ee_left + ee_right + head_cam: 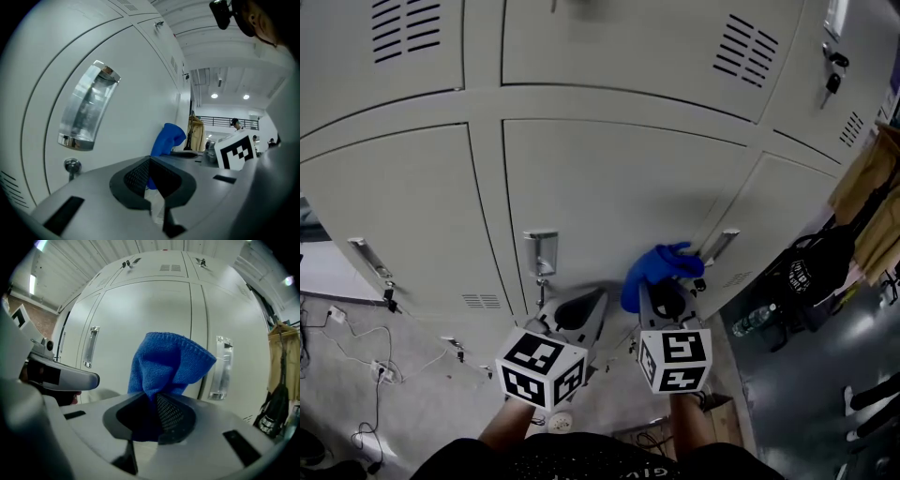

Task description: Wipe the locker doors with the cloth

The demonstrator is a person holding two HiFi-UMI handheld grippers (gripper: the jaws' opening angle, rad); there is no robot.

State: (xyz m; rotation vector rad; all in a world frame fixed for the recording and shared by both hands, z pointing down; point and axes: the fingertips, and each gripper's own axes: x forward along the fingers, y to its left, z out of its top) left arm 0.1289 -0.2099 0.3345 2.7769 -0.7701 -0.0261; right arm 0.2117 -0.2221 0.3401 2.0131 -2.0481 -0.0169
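A blue cloth (171,359) is pinched by the right gripper (155,399) before a locker door (140,310); the left gripper (149,161), beside it, is pressed together.

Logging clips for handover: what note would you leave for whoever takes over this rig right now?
Left claw: shut, empty, held low beside the right one.
Right claw: shut on the blue microfibre cloth, which is bunched upward at the lower middle pale grey metal locker door, near its right edge; contact unclear.
Done: cannot tell; no wipe marks show.
To do: wipe the locker doors.
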